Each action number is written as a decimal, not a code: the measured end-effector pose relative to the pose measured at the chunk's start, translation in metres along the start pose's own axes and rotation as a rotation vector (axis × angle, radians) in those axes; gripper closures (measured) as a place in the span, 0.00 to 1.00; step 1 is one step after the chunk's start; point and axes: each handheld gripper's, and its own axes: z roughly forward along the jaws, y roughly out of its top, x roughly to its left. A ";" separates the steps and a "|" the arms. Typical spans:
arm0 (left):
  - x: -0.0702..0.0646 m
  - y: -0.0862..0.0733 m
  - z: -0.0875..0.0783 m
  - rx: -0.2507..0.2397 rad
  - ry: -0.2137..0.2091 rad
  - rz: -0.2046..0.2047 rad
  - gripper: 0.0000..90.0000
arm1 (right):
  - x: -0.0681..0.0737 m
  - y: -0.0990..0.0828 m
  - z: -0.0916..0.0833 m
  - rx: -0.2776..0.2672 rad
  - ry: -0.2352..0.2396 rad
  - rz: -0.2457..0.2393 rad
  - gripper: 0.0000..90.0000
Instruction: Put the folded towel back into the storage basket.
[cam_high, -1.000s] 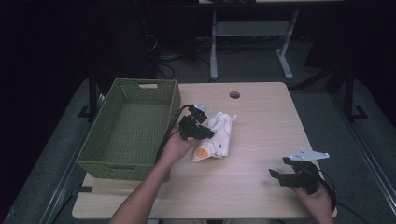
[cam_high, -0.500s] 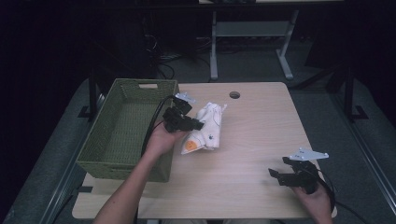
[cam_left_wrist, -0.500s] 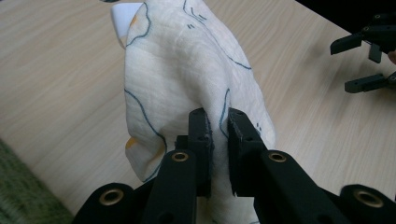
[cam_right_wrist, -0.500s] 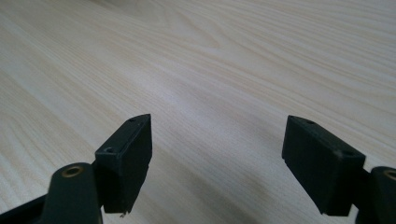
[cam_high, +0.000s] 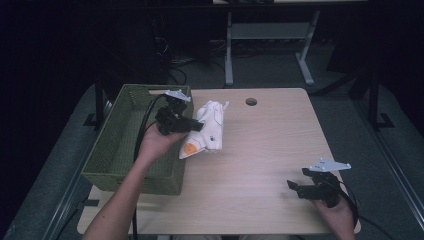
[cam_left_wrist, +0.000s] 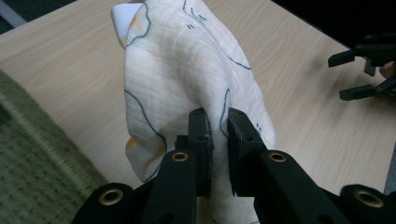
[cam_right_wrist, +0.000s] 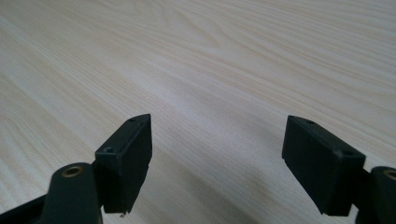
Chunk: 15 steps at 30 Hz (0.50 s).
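A soft, crinkled white cloth with thin blue outlines and orange patches is hanging in folds from the left gripper, whose black jaws are pinching a fold of it. The cloth is hanging over the pale wood-grain table, just beside the woven green basket. The right gripper is resting with jaws spread wide, well apart.
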 end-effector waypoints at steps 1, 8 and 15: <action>0.002 -0.001 -0.003 -0.004 0.002 -0.008 0.91 | 0.000 0.000 0.001 -0.001 0.002 -0.001 0.26; 0.014 -0.004 -0.019 -0.019 0.015 -0.034 0.91 | 0.000 0.000 0.003 0.006 0.002 0.005 0.26; 0.028 -0.011 -0.031 -0.045 0.013 -0.065 0.91 | -0.002 0.000 0.004 0.007 0.001 0.016 0.26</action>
